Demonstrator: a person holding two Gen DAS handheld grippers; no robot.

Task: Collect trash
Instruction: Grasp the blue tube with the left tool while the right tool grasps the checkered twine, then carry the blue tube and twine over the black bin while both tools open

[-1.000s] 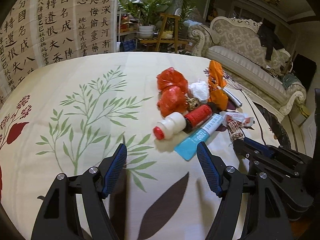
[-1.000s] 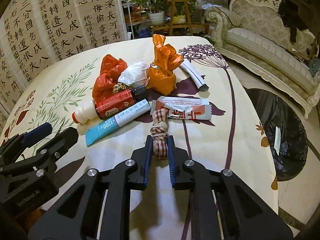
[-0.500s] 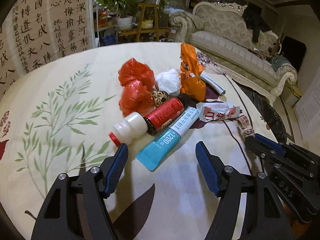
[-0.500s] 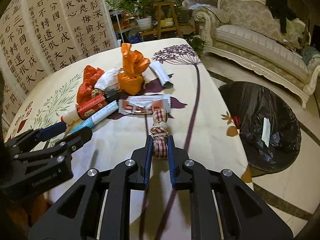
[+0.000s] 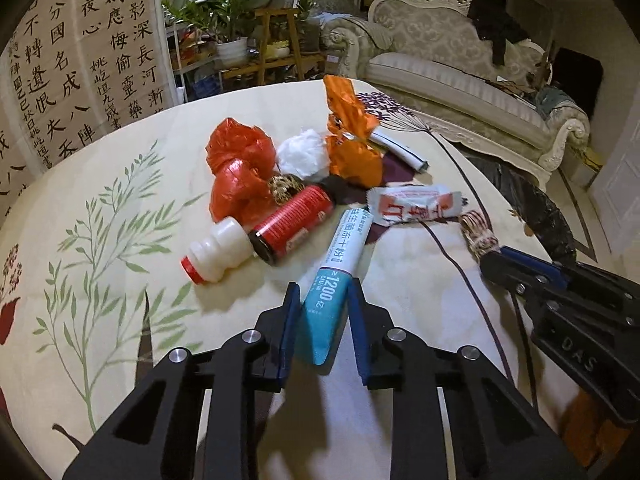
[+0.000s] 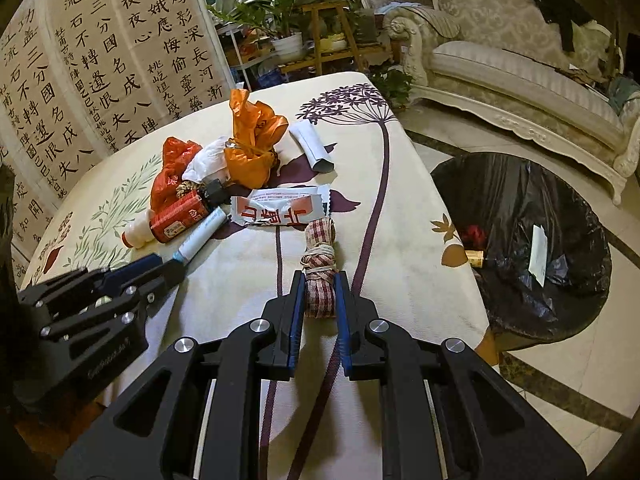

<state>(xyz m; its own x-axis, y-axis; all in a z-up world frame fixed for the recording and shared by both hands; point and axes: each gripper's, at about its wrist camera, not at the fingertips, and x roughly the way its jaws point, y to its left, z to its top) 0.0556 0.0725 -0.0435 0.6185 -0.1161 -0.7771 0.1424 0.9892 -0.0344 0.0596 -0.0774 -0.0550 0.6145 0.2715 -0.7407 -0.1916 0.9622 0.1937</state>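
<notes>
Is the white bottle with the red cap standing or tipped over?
Tipped over: the white bottle lies on its side on the tablecloth, red cap pointing away from the red can.

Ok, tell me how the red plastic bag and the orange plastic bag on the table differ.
The red plastic bag sits low and squat, bunched into two rounded lumps; the orange plastic bag stands taller, its twisted top sticking up. The red plastic bag lies on the white bottle's side of the pile; the orange plastic bag is on the side nearer the sofa. Both are crumpled, shiny, and flank the white wad.
</notes>
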